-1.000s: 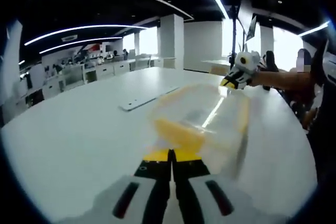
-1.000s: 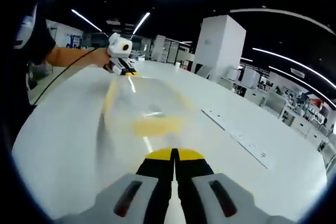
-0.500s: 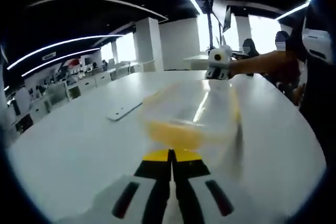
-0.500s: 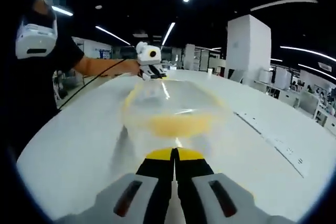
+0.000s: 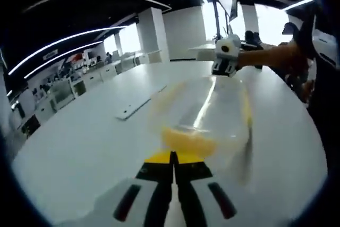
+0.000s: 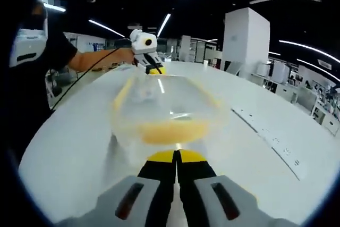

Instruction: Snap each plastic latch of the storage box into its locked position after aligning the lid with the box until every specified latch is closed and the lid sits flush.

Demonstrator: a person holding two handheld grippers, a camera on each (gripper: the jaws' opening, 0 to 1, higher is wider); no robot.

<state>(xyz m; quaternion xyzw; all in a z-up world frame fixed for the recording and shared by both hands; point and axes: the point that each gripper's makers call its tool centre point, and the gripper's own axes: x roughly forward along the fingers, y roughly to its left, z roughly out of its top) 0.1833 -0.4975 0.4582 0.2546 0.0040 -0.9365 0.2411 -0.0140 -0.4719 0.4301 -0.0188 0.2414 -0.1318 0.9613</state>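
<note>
A clear plastic storage box (image 5: 204,111) with yellow latches lies lengthwise between the two grippers over the white table (image 5: 79,147), and it looks blurred. In the left gripper view my left gripper (image 5: 172,156) is shut, its tips right at the near yellow latch (image 5: 188,141). My right gripper (image 5: 225,59) sits at the box's far end. In the right gripper view the right gripper (image 6: 176,156) is shut against the near yellow latch (image 6: 170,130) of the box (image 6: 170,102). The left gripper (image 6: 146,49) meets the far end, with its jaws hidden.
A grey cover plate (image 5: 133,111) is set flat into the table beside the box, seen too as the plate (image 6: 268,143) in the right gripper view. A person (image 6: 32,67) stands at the table's edge, arm stretched out. Office desks and pillars stand far behind.
Both views have swung while the box stays between the two grippers. In each view the other gripper now stands nearer the middle. Both pairs of jaws stay shut.
</note>
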